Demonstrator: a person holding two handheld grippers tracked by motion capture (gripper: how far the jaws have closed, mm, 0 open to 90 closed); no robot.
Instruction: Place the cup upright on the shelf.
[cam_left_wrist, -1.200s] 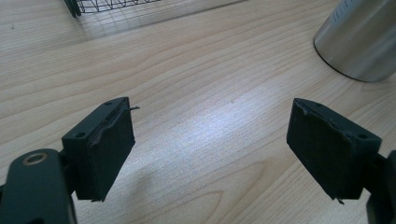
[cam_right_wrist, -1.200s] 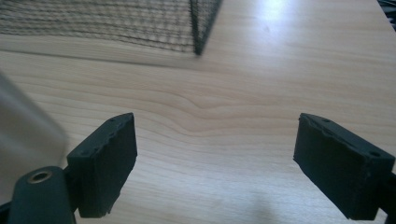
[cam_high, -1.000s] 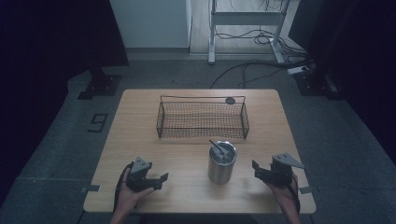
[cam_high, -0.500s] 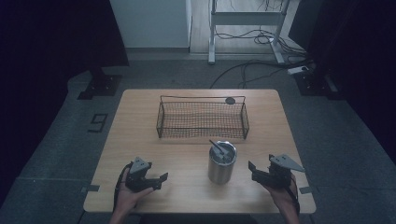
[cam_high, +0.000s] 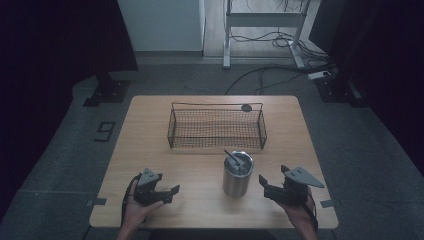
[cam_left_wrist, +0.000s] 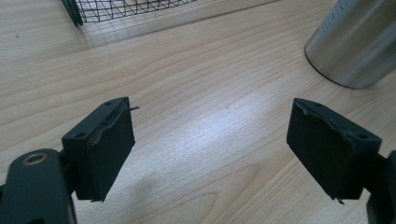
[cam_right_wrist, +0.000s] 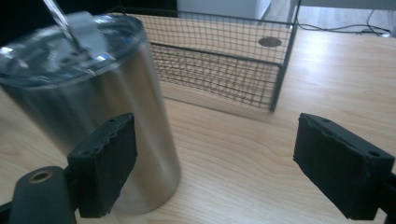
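A steel tumbler (cam_high: 237, 175) with a clear lid (cam_right_wrist: 60, 39) and a straw (cam_high: 231, 156) stands upright on the wooden surface (cam_high: 150, 145), toward the near edge and a little right of the middle. The right gripper (cam_high: 267, 183) is just beside it on its right; in the right gripper view its fingers (cam_right_wrist: 107, 168) are spread wide with nothing between them, the tumbler rising past the left one. The left gripper (cam_high: 170, 192) sits well apart on the tumbler's other side, low over the surface, fingers (cam_left_wrist: 100, 149) likewise wide open and empty, bare wood between them. Behind the tumbler lies a long black wire basket (cam_high: 217, 127), and near its far right corner a round dark hole (cam_high: 246, 107) in the surface.
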